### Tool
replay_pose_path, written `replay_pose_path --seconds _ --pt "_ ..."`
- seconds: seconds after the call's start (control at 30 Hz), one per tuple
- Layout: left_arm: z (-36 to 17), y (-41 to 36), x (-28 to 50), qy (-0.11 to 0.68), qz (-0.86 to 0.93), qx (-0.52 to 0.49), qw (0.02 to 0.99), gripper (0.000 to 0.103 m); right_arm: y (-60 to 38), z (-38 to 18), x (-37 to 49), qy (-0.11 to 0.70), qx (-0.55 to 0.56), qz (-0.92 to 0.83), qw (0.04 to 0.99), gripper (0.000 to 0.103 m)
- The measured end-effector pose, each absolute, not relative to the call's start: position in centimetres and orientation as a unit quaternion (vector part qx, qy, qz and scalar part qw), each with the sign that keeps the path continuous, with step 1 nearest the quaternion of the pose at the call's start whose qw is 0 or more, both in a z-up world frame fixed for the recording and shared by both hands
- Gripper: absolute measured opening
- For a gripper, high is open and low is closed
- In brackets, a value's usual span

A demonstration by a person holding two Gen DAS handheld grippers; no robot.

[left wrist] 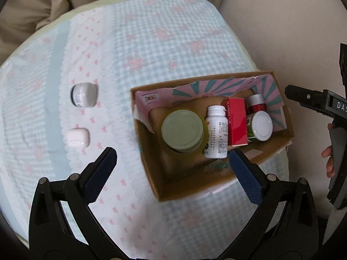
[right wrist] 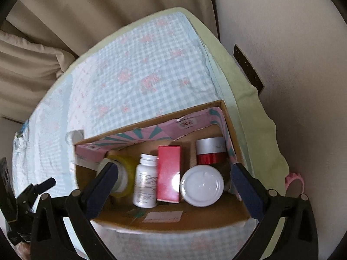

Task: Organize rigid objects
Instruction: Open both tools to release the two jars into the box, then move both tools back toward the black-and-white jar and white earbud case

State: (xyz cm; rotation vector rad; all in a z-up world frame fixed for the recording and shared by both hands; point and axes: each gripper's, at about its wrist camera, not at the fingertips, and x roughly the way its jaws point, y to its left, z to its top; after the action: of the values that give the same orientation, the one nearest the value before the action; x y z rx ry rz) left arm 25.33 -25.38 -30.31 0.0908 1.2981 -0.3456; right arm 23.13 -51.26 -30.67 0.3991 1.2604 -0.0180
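A cardboard box (left wrist: 151, 173) with pink-and-teal flaps stands on the checked cloth. It holds a green-lidded jar (left wrist: 183, 130), a white pill bottle (left wrist: 215, 134), a red carton (left wrist: 236, 122), a red jar with a silver lid (left wrist: 257, 104) and a white-lidded jar (left wrist: 261, 125). Left of the box on the cloth lie a round white jar (left wrist: 84, 94) and a small white case (left wrist: 77, 137). My left gripper (left wrist: 172, 152) hangs open above the box's near corner, holding nothing. My right gripper (right wrist: 174, 166) is open over the box (right wrist: 173, 216), empty, with the white-lidded jar (right wrist: 201, 185) below it.
The round table's cloth (right wrist: 141, 65) ends in a pale green edge (right wrist: 249, 108) close to the wall at right. Beige curtains (right wrist: 32, 65) hang behind. A pink tape roll (right wrist: 295, 179) lies off the table's right edge. A dark perforated strip (right wrist: 248, 69) leans on the wall.
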Motion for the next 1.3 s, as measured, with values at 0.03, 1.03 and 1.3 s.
replay_pose_path --seconds 0.03,1.03,1.3 --pt "-29.7 -25.1 25.1 0.598 -0.159 0.043 0.784 0.103 -51.1 -29.9 22.8 0.583 0.188 -0.007 0.791 0.103" --pt "-15.5 -3.0 19.0 0.495 -0.143 0.046 0.856 0.103 -29.3 -16.7 10.1 0.509 0.072 -0.017 0.858 0.103" --pt "-16.5 2.8 21.7 0.506 -0.183 0.047 0.841 0.103 -22.4 -16.9 9.6 0.491 0.077 -0.036 0.867 0.103"
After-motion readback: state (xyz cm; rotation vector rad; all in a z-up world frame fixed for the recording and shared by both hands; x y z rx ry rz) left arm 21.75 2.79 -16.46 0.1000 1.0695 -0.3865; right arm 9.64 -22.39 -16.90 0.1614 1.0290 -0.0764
